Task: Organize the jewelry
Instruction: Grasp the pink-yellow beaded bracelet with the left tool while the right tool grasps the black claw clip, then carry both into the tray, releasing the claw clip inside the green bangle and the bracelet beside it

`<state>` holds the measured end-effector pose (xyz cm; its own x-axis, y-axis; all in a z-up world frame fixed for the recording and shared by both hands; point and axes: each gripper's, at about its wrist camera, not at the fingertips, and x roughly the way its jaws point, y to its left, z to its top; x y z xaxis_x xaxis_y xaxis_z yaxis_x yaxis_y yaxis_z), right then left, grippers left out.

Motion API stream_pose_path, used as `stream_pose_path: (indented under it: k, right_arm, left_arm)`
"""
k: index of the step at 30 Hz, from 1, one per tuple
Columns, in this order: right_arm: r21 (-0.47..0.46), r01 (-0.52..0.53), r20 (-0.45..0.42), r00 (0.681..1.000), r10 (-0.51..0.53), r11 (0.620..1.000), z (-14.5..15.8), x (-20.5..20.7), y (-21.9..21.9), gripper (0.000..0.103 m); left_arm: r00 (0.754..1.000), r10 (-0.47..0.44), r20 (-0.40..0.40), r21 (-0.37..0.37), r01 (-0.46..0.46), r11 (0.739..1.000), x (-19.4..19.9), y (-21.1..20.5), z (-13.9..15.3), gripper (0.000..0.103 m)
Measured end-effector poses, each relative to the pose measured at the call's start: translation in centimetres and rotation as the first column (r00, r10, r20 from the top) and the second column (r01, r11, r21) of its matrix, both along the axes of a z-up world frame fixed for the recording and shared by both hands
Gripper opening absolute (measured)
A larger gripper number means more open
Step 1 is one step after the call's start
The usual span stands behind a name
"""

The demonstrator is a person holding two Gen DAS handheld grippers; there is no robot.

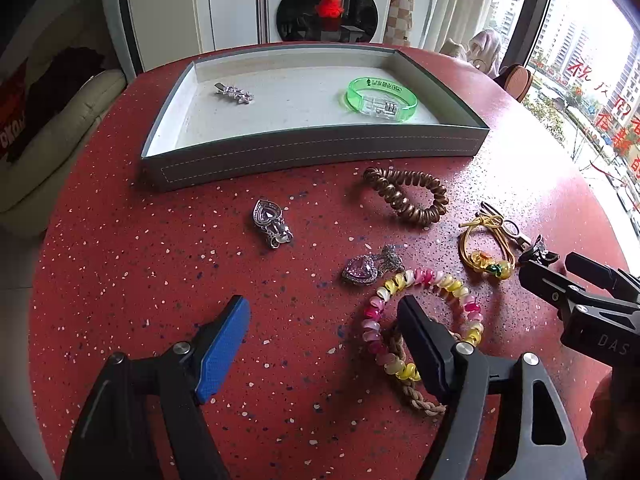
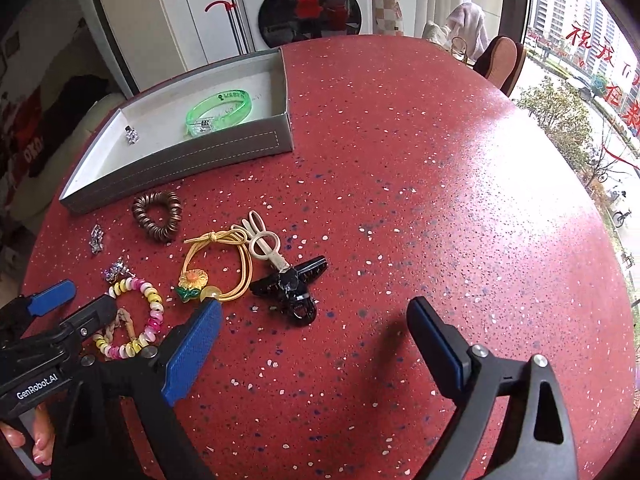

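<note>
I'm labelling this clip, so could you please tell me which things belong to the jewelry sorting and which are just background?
Belongs to the job:
grey tray
green bangle
rhinestone clip
bronze spiral tie
silver heart clip
purple heart clip
pink-yellow bead bracelet
yellow flower tie
black claw clip

Just lying about:
washing machine
red-handled mop

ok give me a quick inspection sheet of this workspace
Surface: red speckled table, round-edged.
Job's things: grey tray holds green bangle and silver hair clip; loose on the table are bronze coil tie, two heart brooches, pink-yellow bead bracelet, yellow cord tie, black claw clip.
Clutter: nothing seen.
Grippers: left gripper open; right gripper open; both empty.
Cables: nothing seen.
Surroundings: washing machine, window.
</note>
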<state>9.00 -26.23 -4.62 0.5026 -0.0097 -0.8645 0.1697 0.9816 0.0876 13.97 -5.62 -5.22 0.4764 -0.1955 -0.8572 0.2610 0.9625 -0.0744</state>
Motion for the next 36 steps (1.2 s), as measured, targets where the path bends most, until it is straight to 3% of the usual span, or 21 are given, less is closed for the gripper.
stream_pose_path:
  k: [3, 5, 8, 9, 10, 11, 12, 13, 19, 36]
  right_arm:
    - [-0.02, -0.01, 0.002, 1.0, 0.01, 1.0, -0.1, 0.4, 0.4, 0.083]
    - [-0.04, -0.017, 0.007, 1.0, 0.017, 0.999, -0.1, 0.6, 0.7, 0.079]
    - [-0.056, -0.025, 0.017, 1.0, 0.025, 0.998, 0.0, 0.5, 0.9, 0.063]
    - [-0.065, -0.026, 0.02, 0.999, 0.028, 0.998, 0.1, 0.4, 1.0, 0.052]
    - [-0.068, -0.028, 0.023, 0.999, 0.03, 0.997, 0.1, 0.3, 1.0, 0.041]
    - [-0.068, -0.027, 0.025, 0.999, 0.029, 0.997, 0.2, 0.2, 1.0, 0.039]
    - [-0.063, -0.025, 0.027, 0.999, 0.027, 0.998, 0.2, 0.2, 0.9, 0.039]
    - [-0.059, -0.022, 0.029, 0.999, 0.024, 0.998, 0.3, 0.1, 0.8, 0.039]
    - [-0.019, -0.01, 0.039, 0.999, 0.01, 1.0, 0.5, -0.3, 0.4, 0.039]
    - [0.037, 0.011, 0.07, 0.997, -0.013, 0.999, 2.0, -1.0, -0.7, 0.039]
  left_arm:
    - [1.0, -0.008, 0.01, 0.014, 0.008, 1.0, -0.1, -0.2, 0.1, 0.09]
    - [1.0, -0.018, 0.014, 0.012, 0.017, 1.0, -0.2, -0.3, 0.1, 0.08]
    - [0.999, -0.031, 0.026, 0.037, 0.03, 0.999, -0.6, -0.6, 0.0, 0.062]
    - [0.998, -0.042, 0.04, 0.049, 0.04, 0.998, -0.8, -0.7, 0.1, 0.049]
    - [0.998, -0.05, 0.042, 0.048, 0.048, 0.998, -0.9, -0.7, 0.1, 0.043]
    - [0.998, -0.053, 0.041, 0.042, 0.051, 0.998, -1.0, -0.7, 0.1, 0.042]
    - [0.998, -0.054, 0.041, 0.037, 0.052, 0.998, -1.0, -0.6, 0.1, 0.032]
    - [0.998, -0.054, 0.041, 0.028, 0.053, 0.998, -1.0, -0.5, 0.2, 0.028]
    - [0.999, -0.048, 0.026, -0.054, 0.05, 0.997, -1.2, 0.6, 0.3, 0.028]
    - [0.996, -0.024, 0.083, -0.157, 0.037, 0.987, -1.4, 2.5, 2.9, 0.028]
